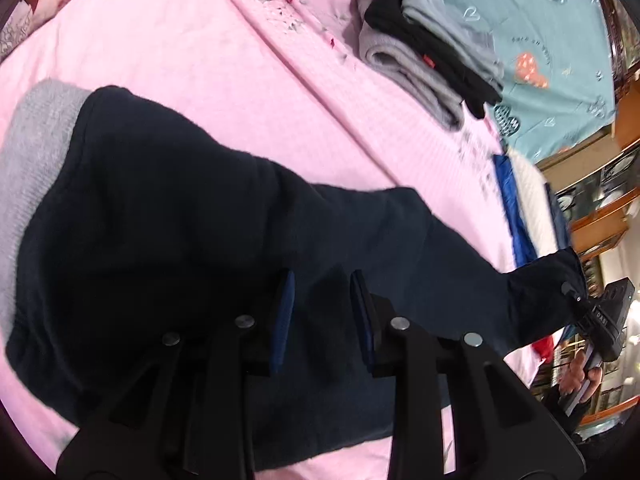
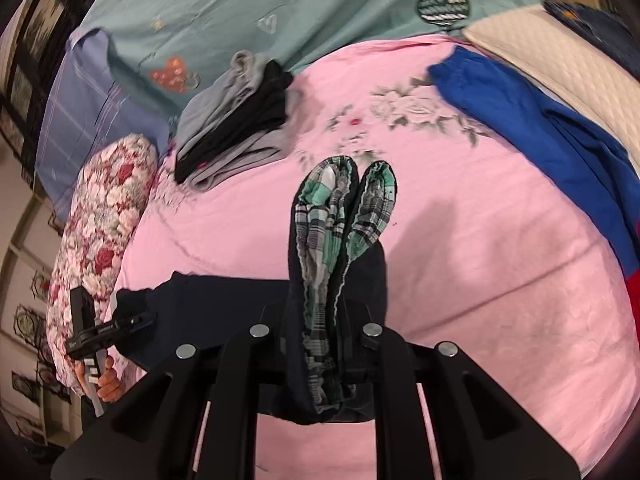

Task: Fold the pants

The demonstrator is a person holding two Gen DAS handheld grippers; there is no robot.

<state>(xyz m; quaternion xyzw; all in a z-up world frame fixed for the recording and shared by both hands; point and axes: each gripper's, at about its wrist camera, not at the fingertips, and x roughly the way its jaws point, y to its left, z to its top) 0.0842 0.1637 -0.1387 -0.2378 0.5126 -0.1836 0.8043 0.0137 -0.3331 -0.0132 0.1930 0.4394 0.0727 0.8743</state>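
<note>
the dark pants (image 1: 192,216) are lying across the pink bed (image 1: 208,68). the left gripper (image 1: 322,316) is hovering over them, fingers apart and gripping nothing. the right gripper (image 2: 326,332) is clamping the plaid-lined cuffs (image 2: 344,200), with folded clothes (image 2: 236,120) lying well apart.

pants (image 1: 168,216) spread on bedsheet (image 1: 224,60), folded clothes pile (image 1: 424,52) behind them

I'm looking at dark navy pants (image 1: 192,240) with a plaid green lining, lying stretched across the pink bed. One cuffed end is hanging lifted and bunched up, lining showing, while the rest is resting flat.
</note>
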